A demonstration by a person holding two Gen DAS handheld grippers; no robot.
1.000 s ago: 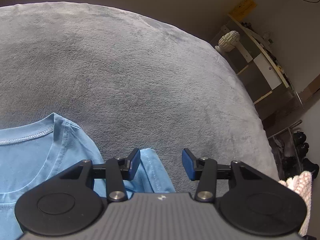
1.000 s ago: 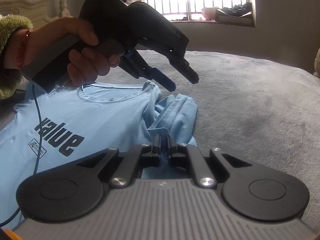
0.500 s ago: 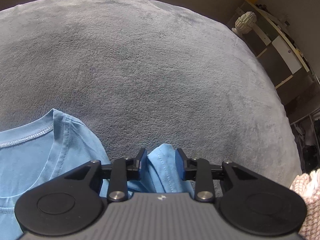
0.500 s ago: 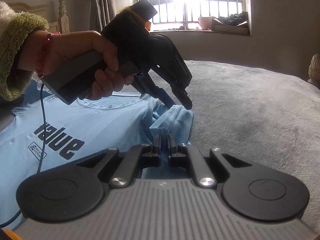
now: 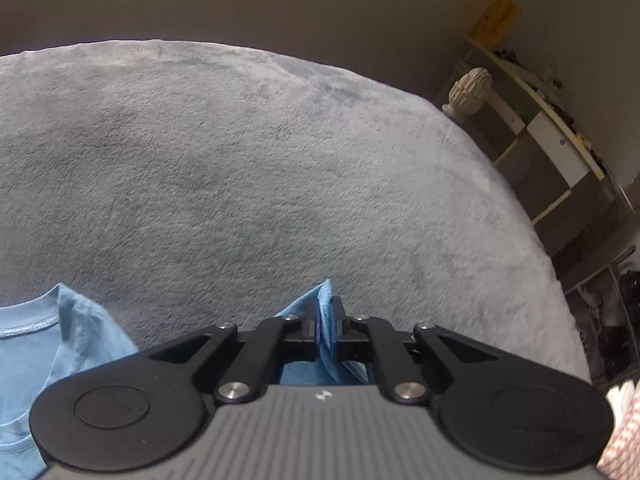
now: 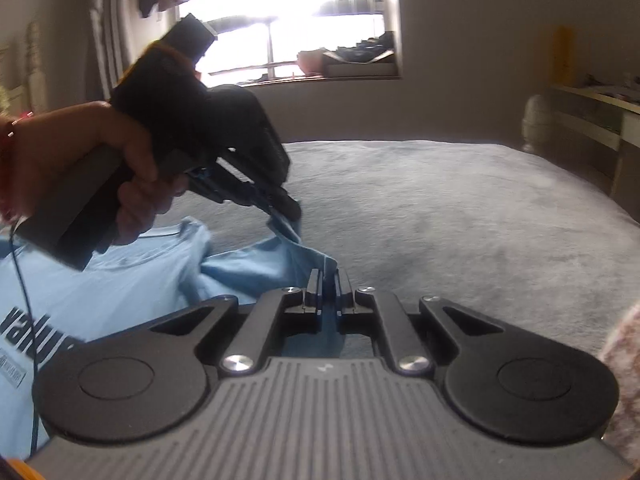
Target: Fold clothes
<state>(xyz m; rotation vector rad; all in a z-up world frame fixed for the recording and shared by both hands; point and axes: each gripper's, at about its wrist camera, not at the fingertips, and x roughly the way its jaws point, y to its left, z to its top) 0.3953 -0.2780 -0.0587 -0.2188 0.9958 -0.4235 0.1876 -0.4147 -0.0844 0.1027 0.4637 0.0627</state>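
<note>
A light blue T-shirt (image 6: 132,280) with dark lettering lies on a grey blanket (image 6: 460,216); its collar (image 5: 24,320) shows at the left of the left wrist view. My left gripper (image 5: 326,316) is shut on a fold of the blue sleeve (image 5: 324,300), which sticks up between its pads. From the right wrist view the same left gripper (image 6: 286,210), held by a hand (image 6: 100,152), pinches the sleeve edge and lifts it. My right gripper (image 6: 329,282) is shut on another part of the sleeve cloth (image 6: 316,258), close in front of the camera.
The grey blanket (image 5: 260,168) covers the bed far ahead and to the right. A shelf unit (image 5: 552,152) and a white bedpost knob (image 5: 468,92) stand past the bed's right edge. A bright window (image 6: 288,20) lies behind. A knitted sleeve (image 6: 624,360) shows at the right.
The left gripper's jaws closed onto the blue sleeve and raised it off the blanket. The right gripper stayed shut on the cloth and tilted upward, showing more of the room.
</note>
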